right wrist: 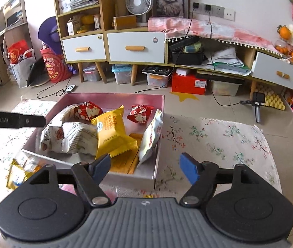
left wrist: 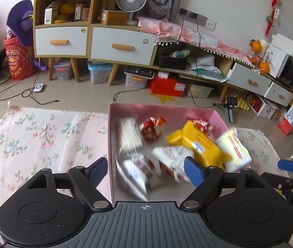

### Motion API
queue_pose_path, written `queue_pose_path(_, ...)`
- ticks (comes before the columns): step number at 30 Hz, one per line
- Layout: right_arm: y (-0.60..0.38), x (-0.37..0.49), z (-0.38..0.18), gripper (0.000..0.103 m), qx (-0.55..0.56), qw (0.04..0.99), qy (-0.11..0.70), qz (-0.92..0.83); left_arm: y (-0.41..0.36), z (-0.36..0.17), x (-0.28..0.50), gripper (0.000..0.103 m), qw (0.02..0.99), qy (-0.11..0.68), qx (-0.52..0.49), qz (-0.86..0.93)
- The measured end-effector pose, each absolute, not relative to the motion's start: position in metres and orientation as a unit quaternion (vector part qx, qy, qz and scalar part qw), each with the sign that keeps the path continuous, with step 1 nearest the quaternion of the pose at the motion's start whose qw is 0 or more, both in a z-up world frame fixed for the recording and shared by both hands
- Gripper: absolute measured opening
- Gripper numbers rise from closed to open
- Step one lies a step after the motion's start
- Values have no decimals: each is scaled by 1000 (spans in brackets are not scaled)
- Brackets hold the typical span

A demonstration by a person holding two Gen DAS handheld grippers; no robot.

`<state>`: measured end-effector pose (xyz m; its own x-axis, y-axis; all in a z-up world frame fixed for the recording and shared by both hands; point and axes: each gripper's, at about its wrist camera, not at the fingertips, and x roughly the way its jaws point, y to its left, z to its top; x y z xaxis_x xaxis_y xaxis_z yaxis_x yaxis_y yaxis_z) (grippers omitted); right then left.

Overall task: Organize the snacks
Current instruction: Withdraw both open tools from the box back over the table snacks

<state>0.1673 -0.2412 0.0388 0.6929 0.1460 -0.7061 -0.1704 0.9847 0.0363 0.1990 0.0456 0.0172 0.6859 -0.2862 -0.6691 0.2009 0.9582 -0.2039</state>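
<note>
A pink box (left wrist: 113, 144) (right wrist: 158, 144) sits on a floral cloth and holds several snack packs: a yellow pack (left wrist: 200, 144) (right wrist: 111, 132), red packs (left wrist: 152, 127) (right wrist: 140, 112), white packs (left wrist: 173, 161) (right wrist: 72, 138) and a pale pack (left wrist: 235, 148) (right wrist: 151, 136) leaning on the right wall. My left gripper (left wrist: 146, 171) is open and empty over the box's near left part. My right gripper (right wrist: 146, 166) is open and empty over the box's near right corner. A yellow pack (right wrist: 20, 173) lies on the cloth left of the box. The snacks look blurred in the left wrist view.
The floral cloth (left wrist: 43, 140) (right wrist: 218, 144) covers the work surface. Behind stand a cabinet with drawers (left wrist: 121, 45) (right wrist: 136, 46), storage bins and cables on the floor. The right gripper's finger (left wrist: 291, 166) shows at the right; the left gripper's bar (right wrist: 12, 119) at the left.
</note>
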Motion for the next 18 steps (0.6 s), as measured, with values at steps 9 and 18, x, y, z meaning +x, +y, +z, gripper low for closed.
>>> queue_pose_path(9, -247, 132, 48, 91, 7, 925, 373, 76, 46, 19, 145, 98, 921, 371, -18, -115)
queue_pose_path(18, -244, 106, 34, 98, 21, 920, 387, 60, 57, 6, 99, 101, 924, 377, 4, -67)
